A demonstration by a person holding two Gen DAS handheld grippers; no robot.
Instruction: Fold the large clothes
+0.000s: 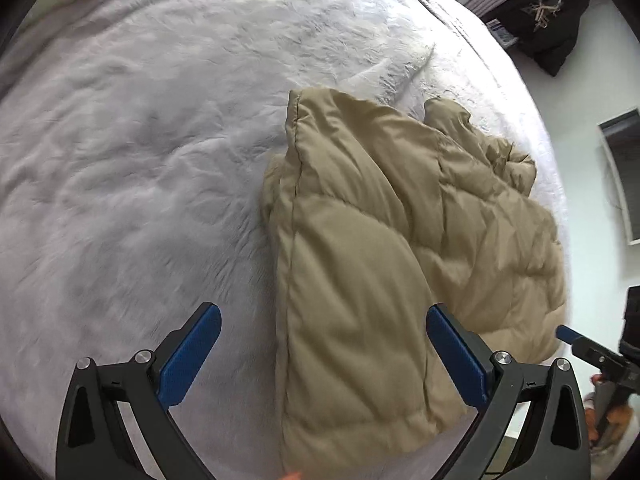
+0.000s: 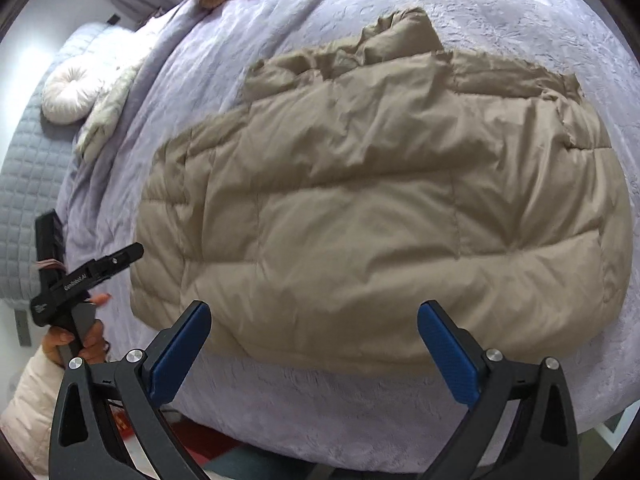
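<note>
Lavender bedding [image 2: 500,20] carries the tan puffer jacket [image 2: 380,200], its long axis running crosswise. Right gripper [image 2: 314,350] hovers released nearest its hem; left gripper [image 1: 324,356], also released, straddles the folded sleeve end.

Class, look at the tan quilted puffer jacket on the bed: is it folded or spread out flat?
Folded. The tan quilted puffer jacket lies as a compact block, one panel doubled over the body.
</note>
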